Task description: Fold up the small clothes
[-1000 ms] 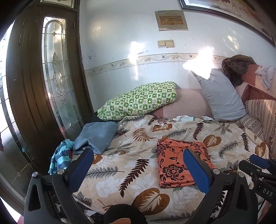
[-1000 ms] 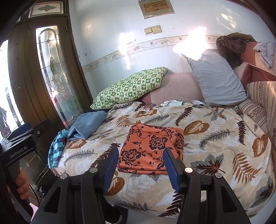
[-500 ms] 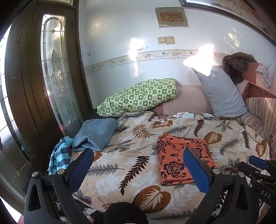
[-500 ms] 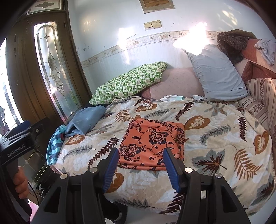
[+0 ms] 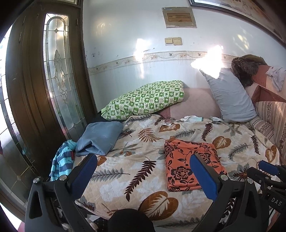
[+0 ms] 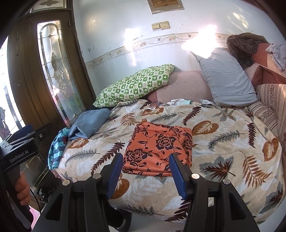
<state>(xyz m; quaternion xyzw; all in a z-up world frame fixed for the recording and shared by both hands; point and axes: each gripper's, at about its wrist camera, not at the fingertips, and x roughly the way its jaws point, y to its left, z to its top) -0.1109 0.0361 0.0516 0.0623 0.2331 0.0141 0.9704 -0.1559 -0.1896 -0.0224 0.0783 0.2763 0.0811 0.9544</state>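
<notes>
Lying folded into a neat rectangle, the orange floral garment; both grippers gape, holding nothing

A pale blue-white wall runs behind the bed, crossed by a floral border strip, with a framed plaque above a pair of cream switch plates. Bright sun patches glare on the wall. At the left stands a dark wooden door with an arched leaded-glass panel. The bed carries a leaf-patterned quilt; a green checked pillow and a grey pillow lie along its far edge.
</notes>
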